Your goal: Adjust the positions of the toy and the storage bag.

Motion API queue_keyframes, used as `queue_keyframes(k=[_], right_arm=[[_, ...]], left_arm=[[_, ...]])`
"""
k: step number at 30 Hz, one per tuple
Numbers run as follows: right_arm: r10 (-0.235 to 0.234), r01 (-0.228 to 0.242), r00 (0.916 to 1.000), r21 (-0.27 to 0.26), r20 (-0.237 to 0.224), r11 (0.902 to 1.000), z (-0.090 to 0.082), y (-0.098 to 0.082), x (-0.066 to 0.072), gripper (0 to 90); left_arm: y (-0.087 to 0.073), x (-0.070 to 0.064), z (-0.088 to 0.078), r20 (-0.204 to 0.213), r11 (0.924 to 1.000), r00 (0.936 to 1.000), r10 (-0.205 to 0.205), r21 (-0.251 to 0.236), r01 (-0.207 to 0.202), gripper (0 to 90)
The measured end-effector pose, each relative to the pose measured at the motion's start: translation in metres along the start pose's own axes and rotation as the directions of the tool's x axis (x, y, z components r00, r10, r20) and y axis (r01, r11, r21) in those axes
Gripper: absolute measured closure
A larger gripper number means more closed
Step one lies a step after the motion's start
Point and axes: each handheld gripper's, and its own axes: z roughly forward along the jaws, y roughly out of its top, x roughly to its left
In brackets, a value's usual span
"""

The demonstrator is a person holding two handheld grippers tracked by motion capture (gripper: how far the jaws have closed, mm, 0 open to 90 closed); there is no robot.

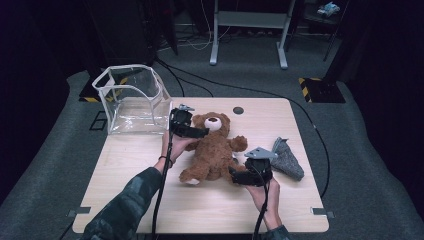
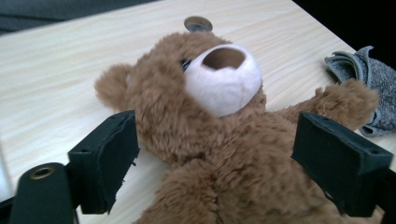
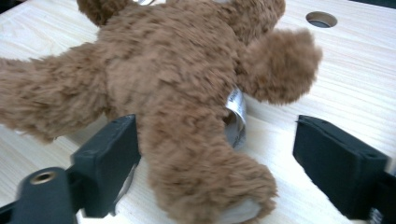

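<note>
We see the teddy bear (image 1: 212, 147) lying on its back at the middle of the table (image 1: 150, 165), head toward the frame's top. The clear box (image 1: 132, 100) stands at the table's upper left corner. The folded cloth (image 1: 287, 159) lies right of the bear, and a round hole (image 1: 238, 110) sits above its head.

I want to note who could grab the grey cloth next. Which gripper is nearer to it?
The right gripper. It is at the teddy bear's leg, close beside the grey cloth. The left gripper is at the bear's shoulder, across the bear from the cloth.
</note>
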Motion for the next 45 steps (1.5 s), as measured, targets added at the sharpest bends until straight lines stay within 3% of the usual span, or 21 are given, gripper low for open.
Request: queue_keyframes(k=[5, 10, 12, 16, 18, 22, 26, 28, 29, 34, 41, 45], right_arm=[[0.026, -0.026, 0.9997, -0.004, 0.001, 0.9997, -0.006, -0.013, -0.007, 2.6], [0.055, -0.055, 0.9985, 0.007, 0.004, 0.9985, -0.009, -0.027, -0.016, 0.4], [0.076, -0.076, 0.9971, 0.020, 0.011, 0.9969, -0.010, -0.035, -0.020, 0.0], [0.095, -0.096, 0.9952, 0.031, 0.022, 0.9949, -0.010, -0.047, -0.027, 0.0], [0.110, -0.111, 0.9933, 0.046, 0.035, 0.9927, -0.009, -0.054, -0.033, 0.0], [0.144, -0.148, 0.9879, 0.066, 0.059, 0.9868, -0.004, -0.072, -0.045, 0.0], [0.161, -0.167, 0.9838, 0.083, 0.079, 0.9824, 0.001, -0.084, -0.054, 0.0], [0.178, -0.185, 0.9805, 0.081, 0.083, 0.9794, 0.003, -0.090, -0.056, 0.0], [0.179, -0.186, 0.9800, 0.082, 0.087, 0.9791, 0.004, -0.092, -0.058, 0.0], [0.187, -0.196, 0.9767, 0.082, 0.105, 0.9771, 0.006, -0.101, -0.061, 0.0], [0.179, -0.193, 0.9742, 0.096, 0.138, 0.9766, 0.011, -0.107, -0.062, 0.0], [0.155, -0.172, 0.9768, 0.107, 0.147, 0.9792, 0.013, -0.106, -0.061, 0.0]], left_arm=[[0.006, -0.011, 0.012, -0.020, 0.9994, 0.9998, -0.001, 0.033, 0.002, 8.5], [0.013, -0.020, 0.012, -0.031, 0.9997, 0.9995, 0.003, 0.025, -0.002, 7.5], [0.018, -0.026, 0.010, -0.050, 0.9991, 0.9981, 0.035, 0.023, -0.034, 7.5], [0.027, -0.042, 0.010, -0.049, 0.9979, 0.9971, 0.058, 0.030, -0.057, 7.6], [0.030, -0.049, 0.014, -0.050, 0.9983, 0.9973, 0.053, 0.025, -0.052, 7.5], [0.034, -0.064, 0.029, -0.058, 0.9960, 0.9963, 0.064, 0.065, -0.061, 7.1], [0.036, -0.069, 0.046, -0.069, 0.9956, 0.9970, 0.036, 0.089, -0.030, 7.1], [0.035, -0.069, 0.049, -0.073, 0.9941, 0.9965, 0.040, 0.104, -0.032, 7.1], [0.032, -0.068, 0.057, -0.084, 0.9931, 0.9964, 0.012, 0.117, -0.003, 7.0], [0.019, -0.055, 0.071, -0.125, 0.9855, 0.9921, -0.006, 0.168, 0.027, 6.3], [0.009, -0.040, 0.074, -0.174, 0.9865, 0.9840, -0.038, 0.150, 0.065, 4.8], [0.005, -0.033, 0.075, -0.196, 0.9842, 0.9794, -0.048, 0.158, 0.080, 2.6]])
